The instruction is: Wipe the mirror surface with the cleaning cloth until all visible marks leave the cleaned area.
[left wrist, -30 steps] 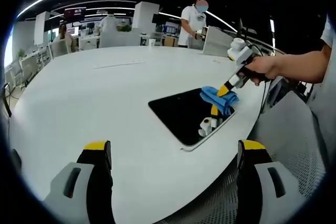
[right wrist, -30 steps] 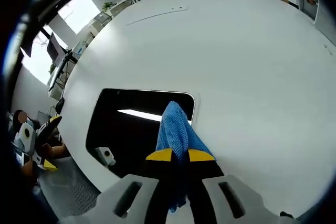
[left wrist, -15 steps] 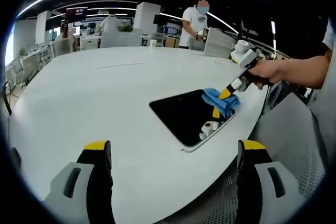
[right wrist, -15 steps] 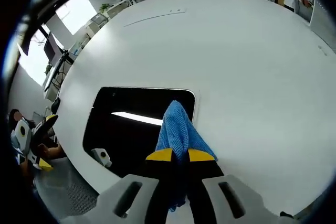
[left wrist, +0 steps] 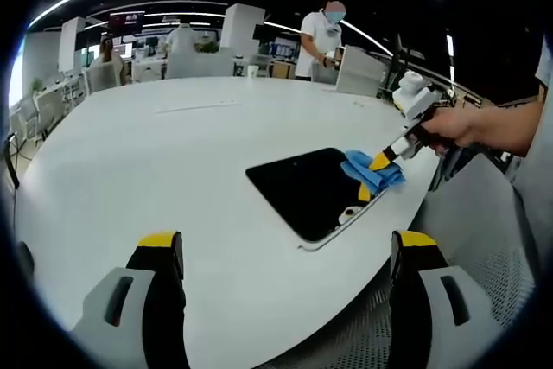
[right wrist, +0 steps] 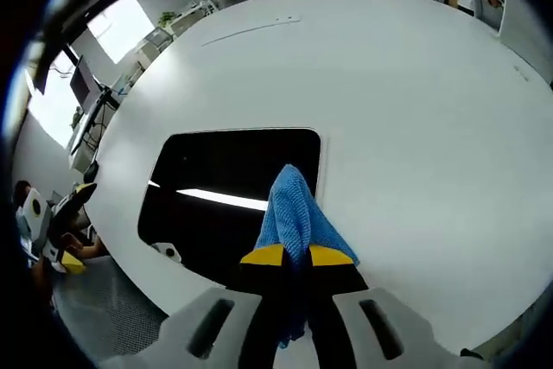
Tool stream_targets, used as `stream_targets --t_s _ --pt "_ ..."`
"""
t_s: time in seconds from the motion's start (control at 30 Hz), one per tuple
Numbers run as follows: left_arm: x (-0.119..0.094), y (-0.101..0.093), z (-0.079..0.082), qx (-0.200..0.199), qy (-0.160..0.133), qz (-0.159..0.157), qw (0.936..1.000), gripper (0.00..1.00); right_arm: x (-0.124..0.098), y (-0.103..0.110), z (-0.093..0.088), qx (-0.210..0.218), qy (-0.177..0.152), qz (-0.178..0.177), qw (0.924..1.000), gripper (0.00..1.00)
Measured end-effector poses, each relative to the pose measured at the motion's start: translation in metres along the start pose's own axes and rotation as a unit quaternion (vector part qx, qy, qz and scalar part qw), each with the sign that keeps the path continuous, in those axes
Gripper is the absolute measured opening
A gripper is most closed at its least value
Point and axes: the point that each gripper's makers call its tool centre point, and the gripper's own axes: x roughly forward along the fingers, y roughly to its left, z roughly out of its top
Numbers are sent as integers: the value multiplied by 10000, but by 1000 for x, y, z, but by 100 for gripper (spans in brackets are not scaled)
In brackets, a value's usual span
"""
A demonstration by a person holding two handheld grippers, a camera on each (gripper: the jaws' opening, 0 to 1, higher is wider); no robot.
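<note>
A dark rectangular mirror lies flat on the white table near its edge. My right gripper is shut on a blue cleaning cloth, which rests at the mirror's near corner. In the left gripper view a hand holds that gripper from the right. My left gripper hangs open above the table edge, well short of the mirror, with nothing between its fingers. The mirror reflects a ceiling light strip and the gripper.
The large white round table stretches away behind the mirror. A person stands at the far side among desks and screens. A perforated grey chair seat sits just beyond the table edge at the right.
The right gripper with the cloth has slid toward the mirror's corner nearest the table edge, rightward in the left gripper view. The left gripper has stayed put.
</note>
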Motion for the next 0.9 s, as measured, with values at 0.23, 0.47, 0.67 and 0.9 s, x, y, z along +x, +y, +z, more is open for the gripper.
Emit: stream_targets --t_s 0.23,0.47,0.67,0.9 --pt "0 -1 0 0 17 -11 10000 99 -2 1 -4 1 13 -17 10000 3" --pt "0 -1 -1 -3 25 -16 10000 99 -5 2 -11 -21 68 -13 10000 3" --pt "1 -2 -1 -3 41 -43 10000 99 -7 3 -15 22 111 13 9999 3" --pt "1 -2 -2 -16 53 -49 10000 99 -7 3 -17 69 177 17 9998 3"
